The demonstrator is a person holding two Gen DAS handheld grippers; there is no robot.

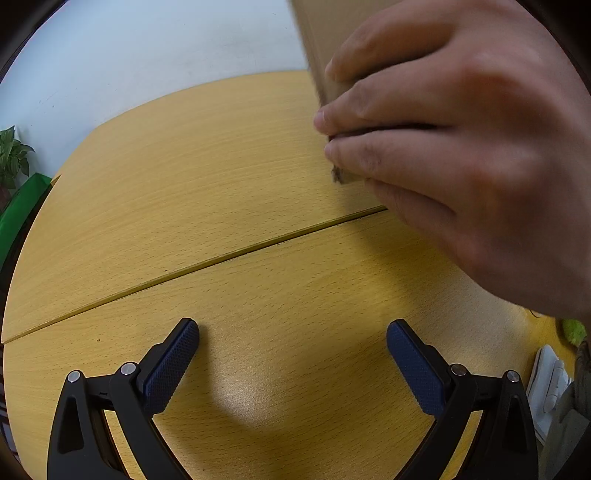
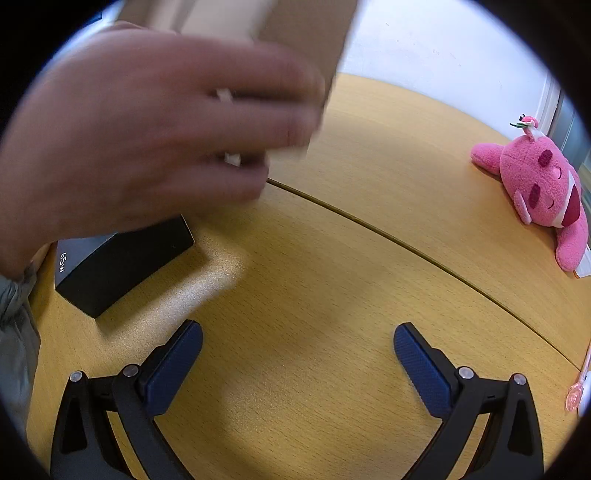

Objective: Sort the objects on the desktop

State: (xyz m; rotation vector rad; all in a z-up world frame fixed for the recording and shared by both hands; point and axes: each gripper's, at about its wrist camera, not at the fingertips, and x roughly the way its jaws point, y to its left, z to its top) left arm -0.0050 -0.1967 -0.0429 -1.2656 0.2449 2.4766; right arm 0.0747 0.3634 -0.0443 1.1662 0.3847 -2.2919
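Left gripper (image 1: 293,332) hovering over bare yellow wooden tabletop (image 1: 221,192), blue-padded fingers (image 1: 171,365) standing wide apart, gripping nothing. Right gripper (image 2: 298,334) likewise hanging above the tabletop (image 2: 314,280), fingers (image 2: 173,365) spread well apart, nothing between them. Bare hand (image 1: 465,147) reaching in at upper right of the left wrist view, fingers curling around the edge of a brown cardboard piece (image 1: 325,44) held above the table; lower end of the cardboard showing just below the fingertips. Same hand (image 2: 147,136) filling the upper left of the right wrist view, motion-blurred, cardboard (image 2: 306,33) rising behind it; small white bits showing between the fingers, identity not readable. Black box (image 2: 122,258) lying flat on the table beneath the hand, pale marking on its side face, partly covered by the wrist. Pink plush toy (image 2: 543,184) lying on its side near the far right table edge, well apart from both grippers. Seam (image 1: 184,271) running diagonally across the tabletop ahead of the left fingers. Pink translucent item (image 2: 576,395) peeking in at the right rim, too small to identify. White object (image 1: 550,384) showing at the lower right edge of the left view, green fuzzy thing (image 1: 574,330) just above it. Potted plant (image 1: 13,158) standing against the pale wall at far left.
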